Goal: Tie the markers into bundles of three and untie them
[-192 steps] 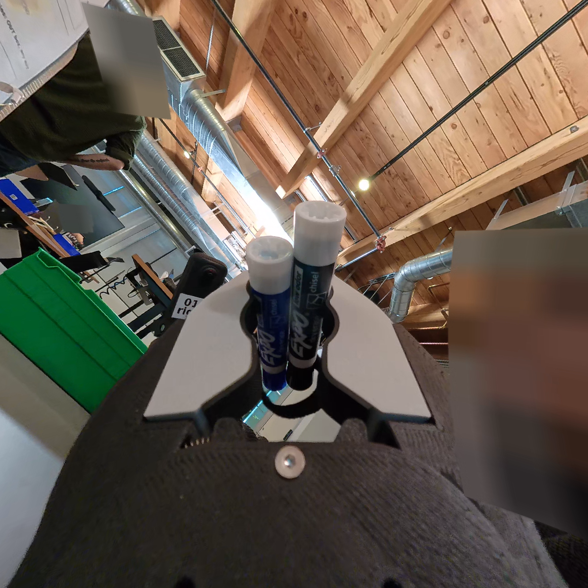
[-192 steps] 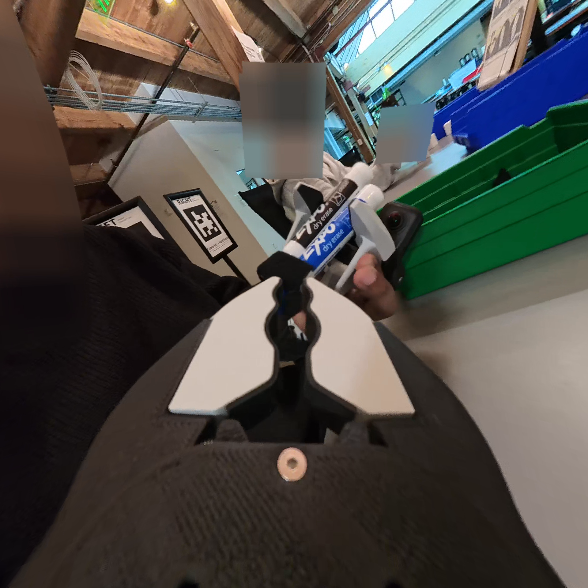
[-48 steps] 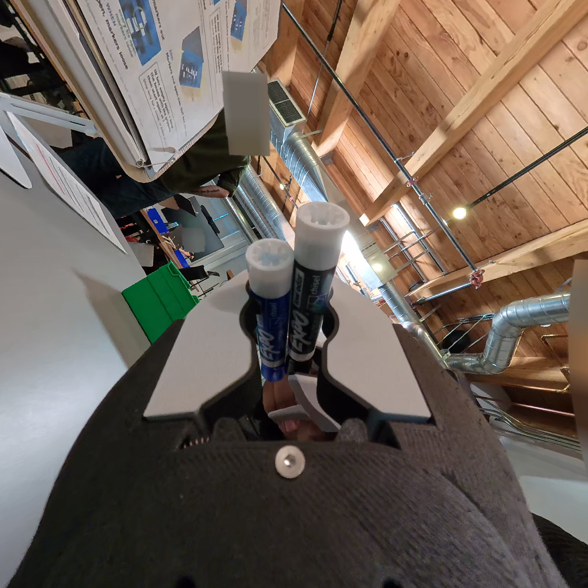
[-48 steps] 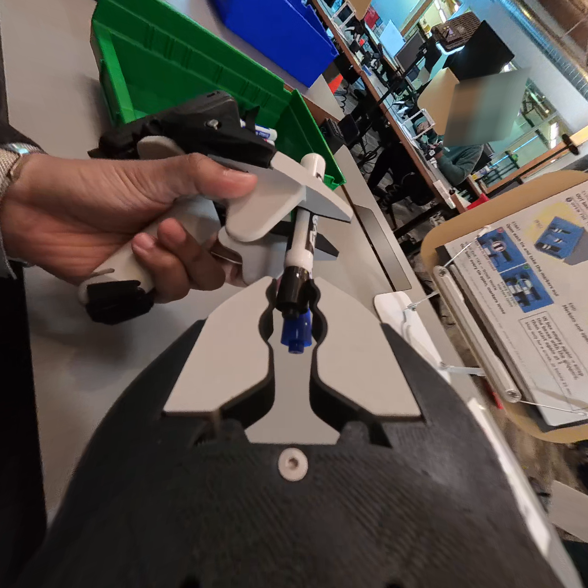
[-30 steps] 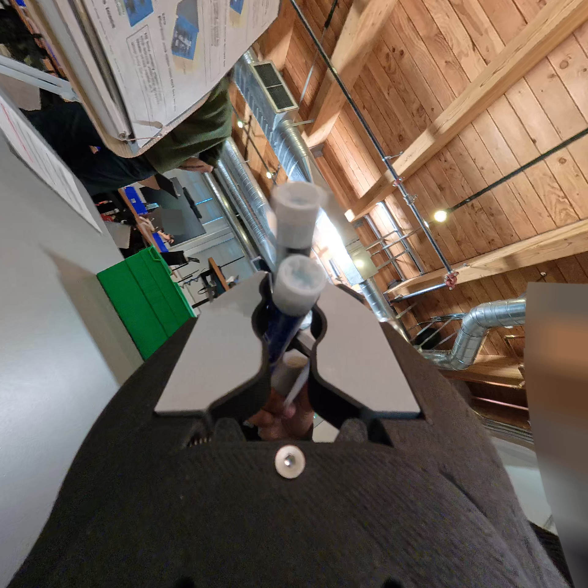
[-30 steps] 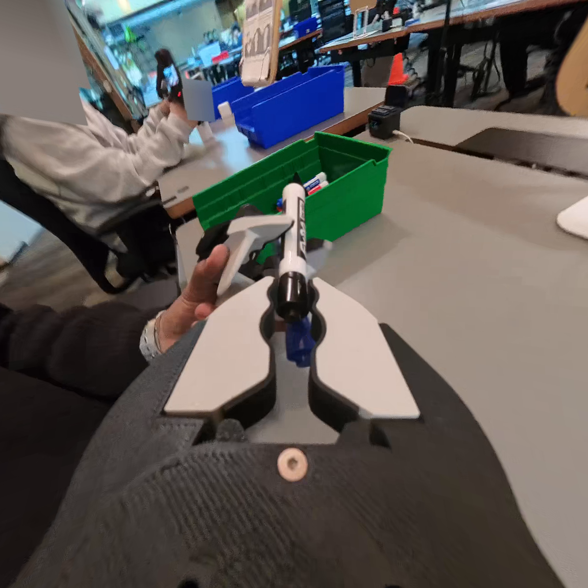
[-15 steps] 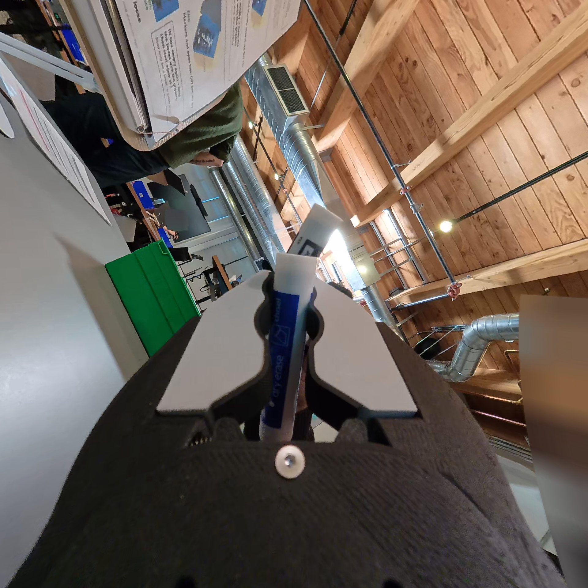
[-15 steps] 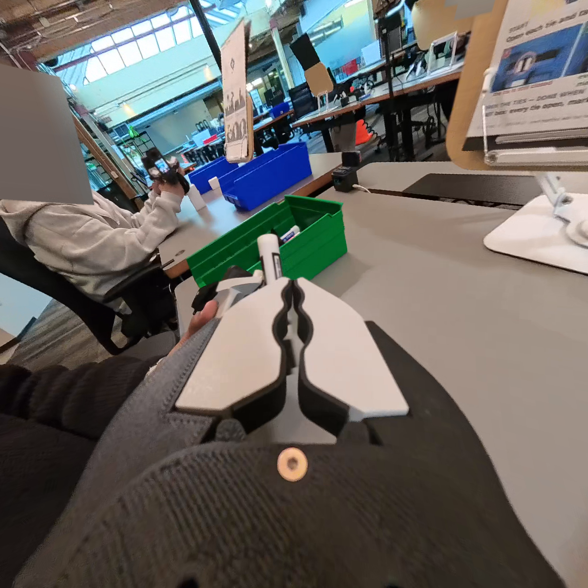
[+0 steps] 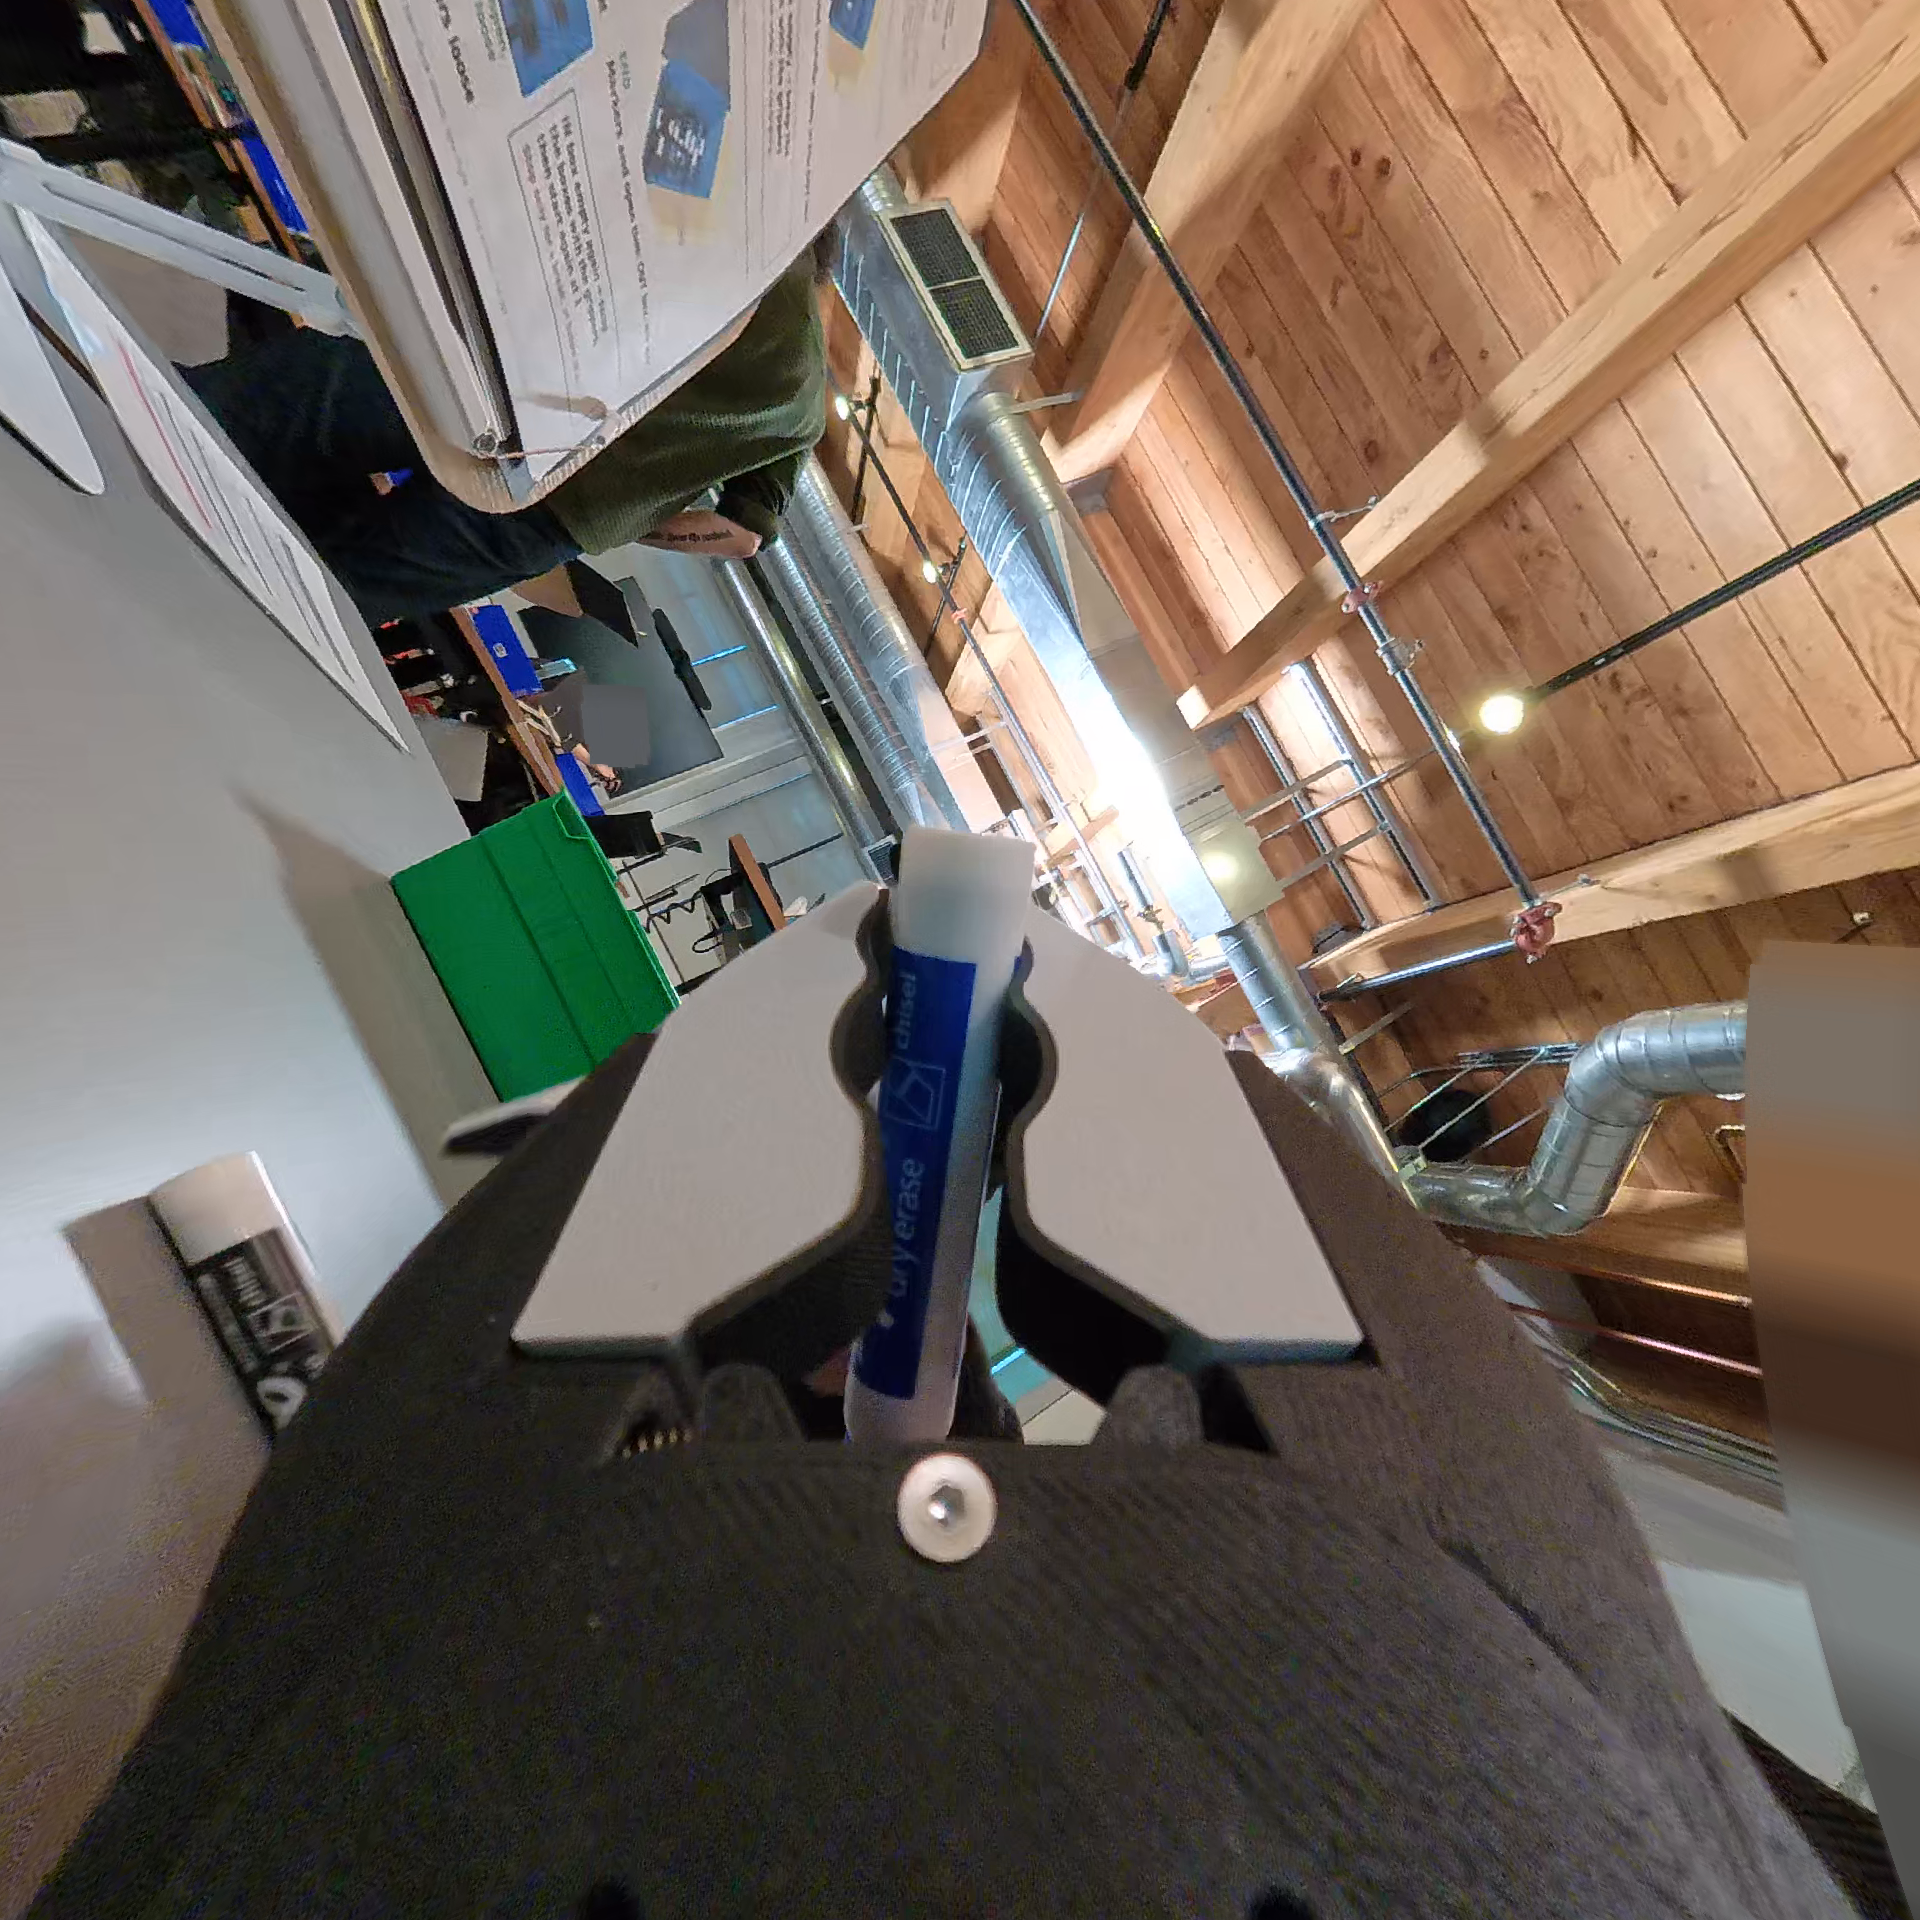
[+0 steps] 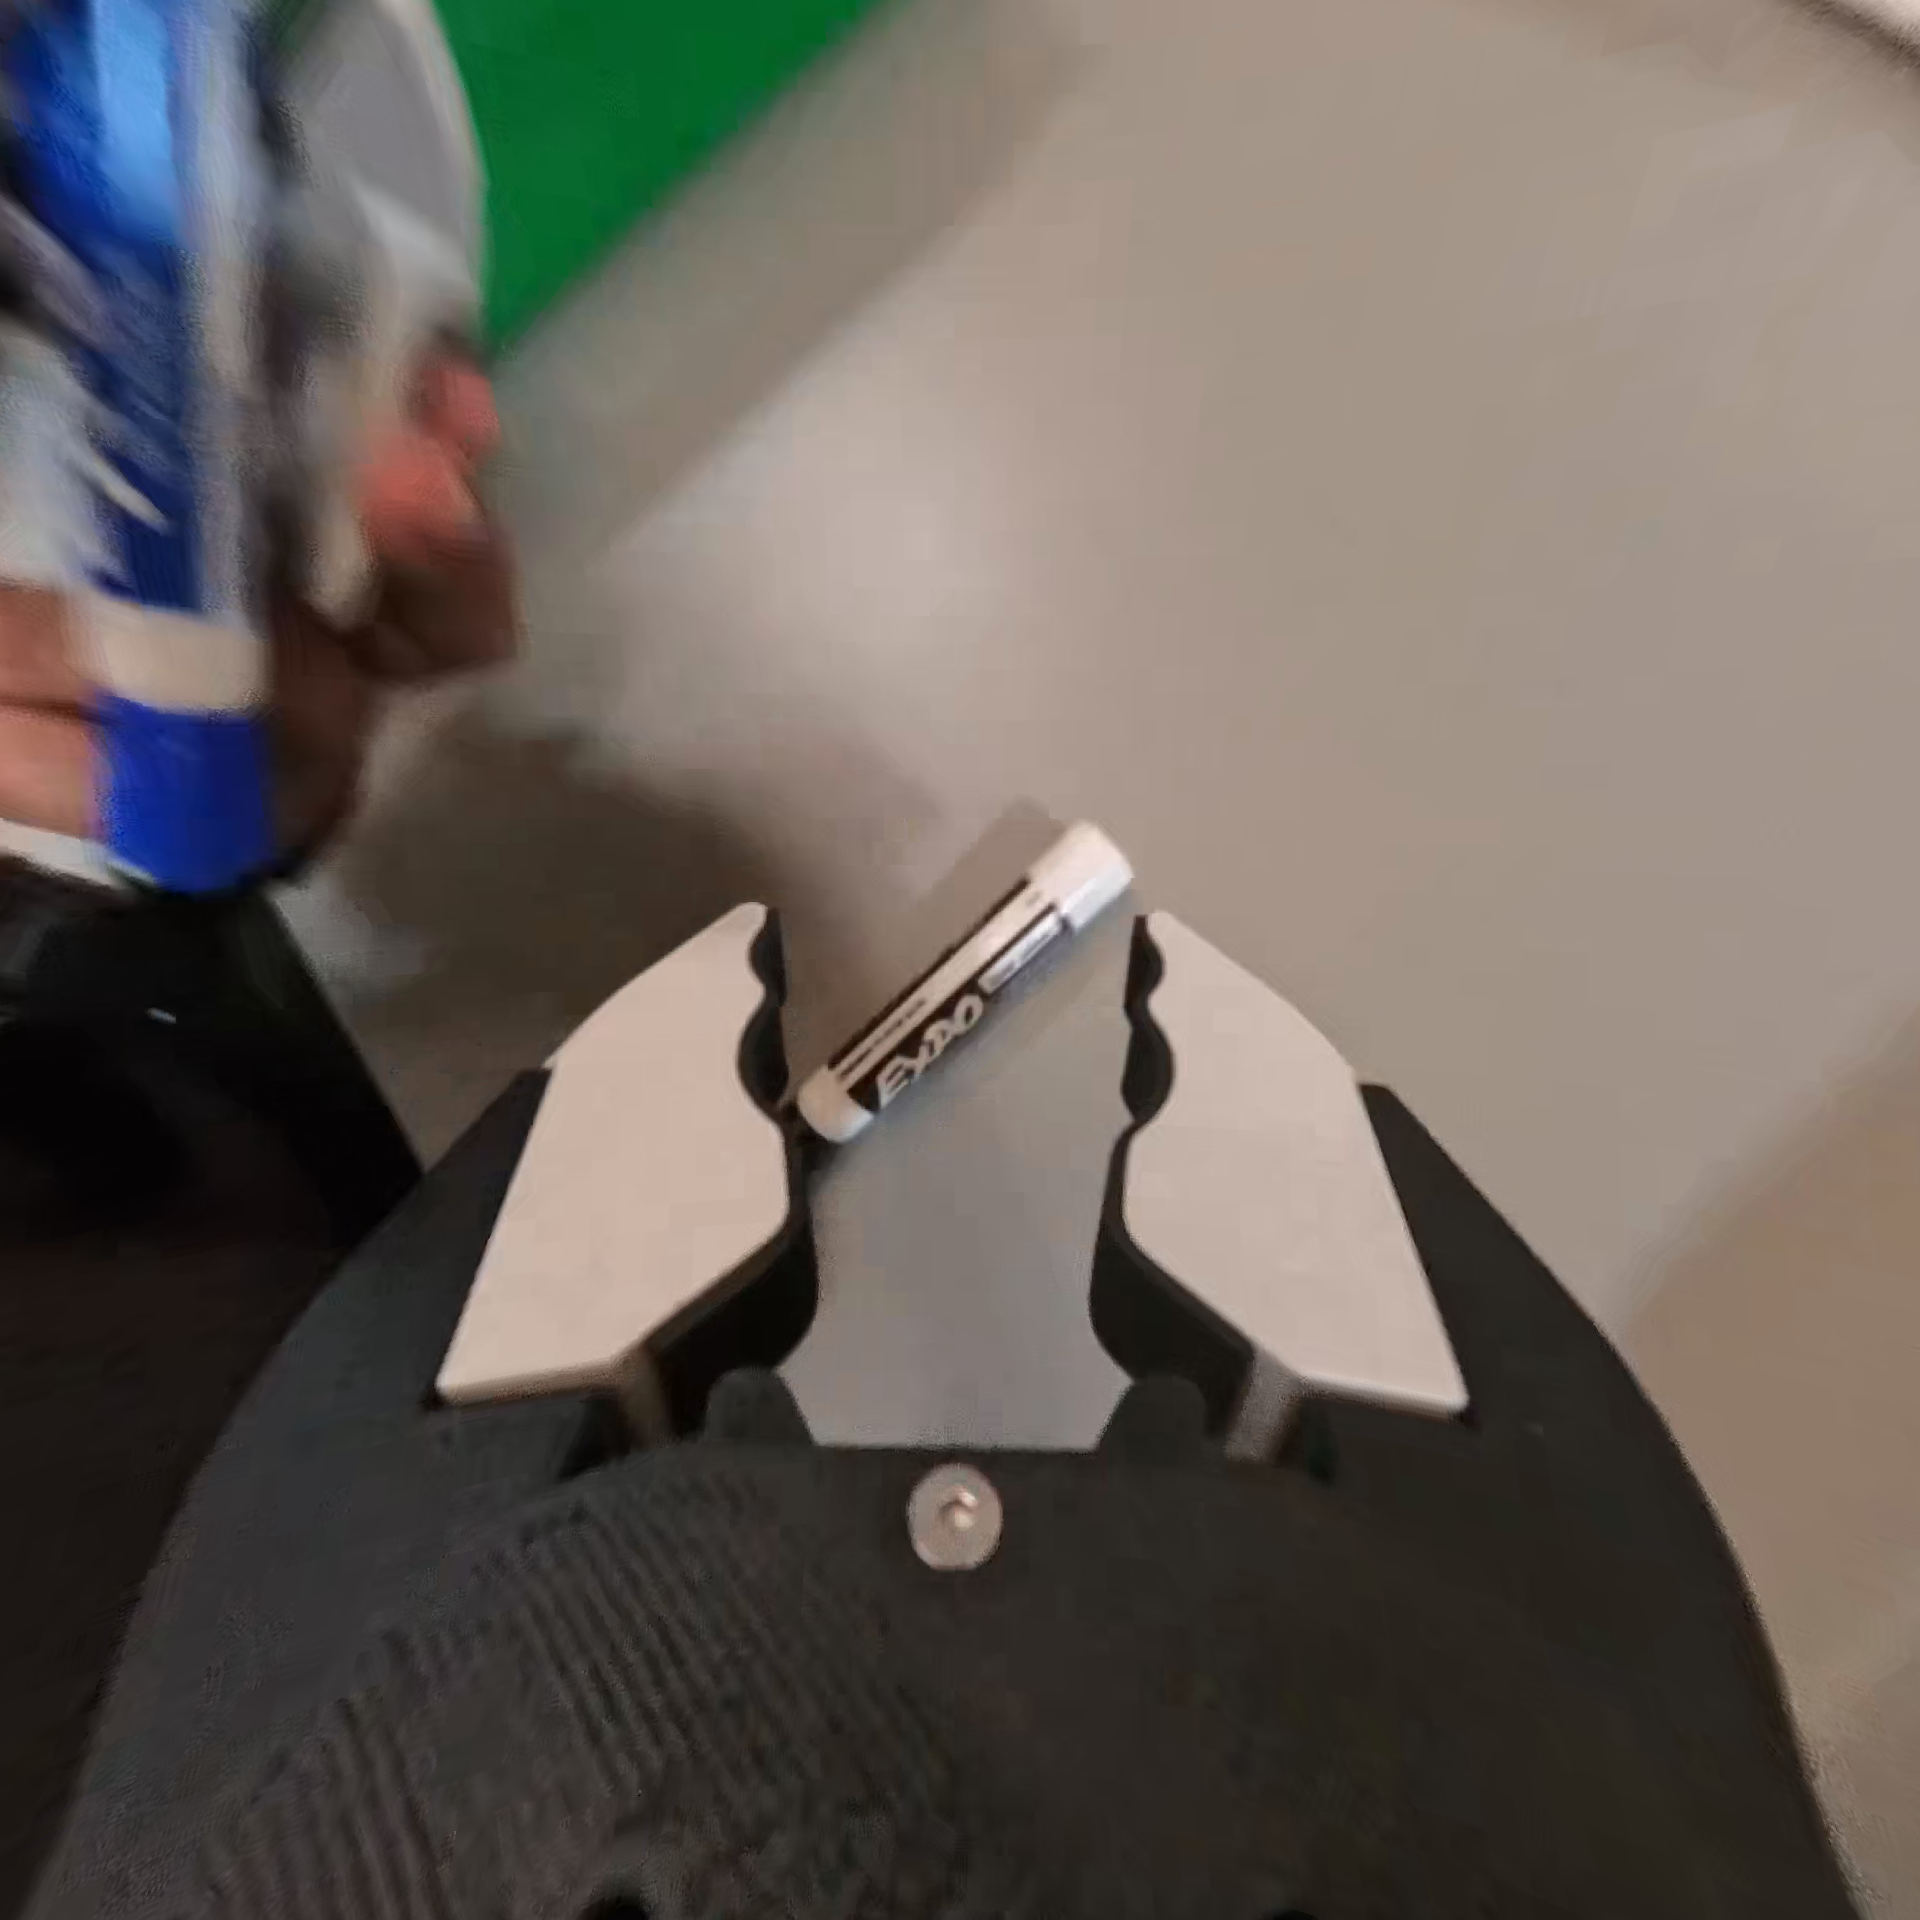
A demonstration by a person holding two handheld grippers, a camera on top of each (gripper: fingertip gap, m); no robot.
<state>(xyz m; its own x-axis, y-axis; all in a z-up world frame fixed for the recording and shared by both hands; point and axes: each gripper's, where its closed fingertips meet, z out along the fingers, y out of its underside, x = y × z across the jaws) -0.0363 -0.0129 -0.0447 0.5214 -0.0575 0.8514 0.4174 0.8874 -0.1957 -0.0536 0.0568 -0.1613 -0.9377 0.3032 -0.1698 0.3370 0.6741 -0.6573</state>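
Note:
My left gripper points up at the wooden ceiling and is shut on a blue dry-erase marker, whose white end sticks out past the fingertips. My right gripper is open and empty, pointing down at the grey table. A black dry-erase marker lies slantwise on the table between its fingertips, its near end close to the left finger. The black marker also shows in the left wrist view at the lower left. The left gripper with the blue marker is a blur at the right wrist view's upper left.
A green bin stands on the grey table; it also shows in the right wrist view. A board on a stand with a printed sheet stands farther along. A person in a green sleeve is behind it.
The left gripper held both markers. The right gripper pulled the black one out, swung down to the table and opened, letting it go. The left still holds the blue one.

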